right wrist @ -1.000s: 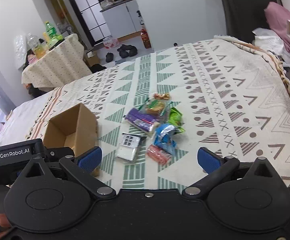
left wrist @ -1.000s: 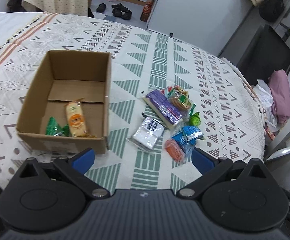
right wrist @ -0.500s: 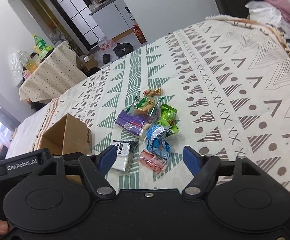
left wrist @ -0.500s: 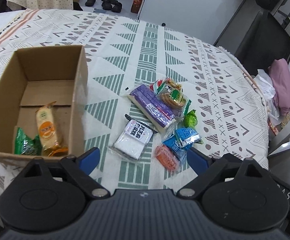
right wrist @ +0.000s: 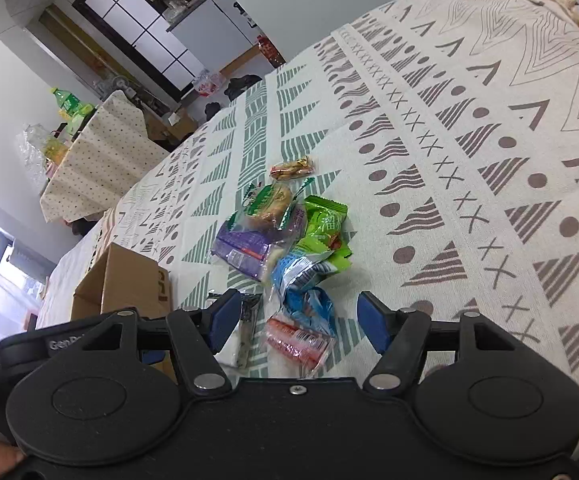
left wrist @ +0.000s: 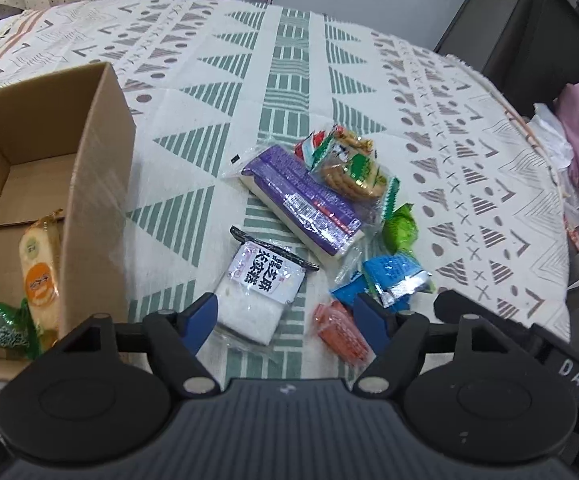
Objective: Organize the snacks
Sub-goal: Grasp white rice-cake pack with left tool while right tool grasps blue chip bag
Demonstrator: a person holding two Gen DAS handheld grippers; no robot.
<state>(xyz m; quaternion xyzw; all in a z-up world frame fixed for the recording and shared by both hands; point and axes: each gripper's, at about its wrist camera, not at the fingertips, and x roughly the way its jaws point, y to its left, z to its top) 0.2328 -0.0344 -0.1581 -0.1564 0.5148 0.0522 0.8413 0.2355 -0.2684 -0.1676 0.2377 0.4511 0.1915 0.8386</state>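
Note:
An open cardboard box (left wrist: 101,184) on the patterned cloth holds an orange biscuit pack (left wrist: 39,276) and a green packet (left wrist: 3,328). To its right lies a pile of snacks: a white pack with a black label (left wrist: 259,296), a purple pack (left wrist: 301,204), a biscuit pack (left wrist: 349,164), a green sweet (left wrist: 399,226), blue packets (left wrist: 393,280) and a red packet (left wrist: 341,332). My left gripper (left wrist: 285,318) hovers low over the white pack, its jaws closing, pads off it. My right gripper (right wrist: 298,318) hangs over the red packet (right wrist: 295,340) and a blue packet (right wrist: 309,308), its jaws also closing, touching neither.
The cloth-covered table (right wrist: 469,140) stretches far and right of the pile. A small loose snack (right wrist: 291,168) lies behind the pile. The box (right wrist: 125,280) stands close on the left. A dotted-cloth side table with bottles (right wrist: 89,160) and a dark chair (left wrist: 537,40) stand beyond the edge.
Both grippers have come down and closer to the snack pile, and both pairs of jaws have narrowed. In the left wrist view the box has slid toward the left edge.

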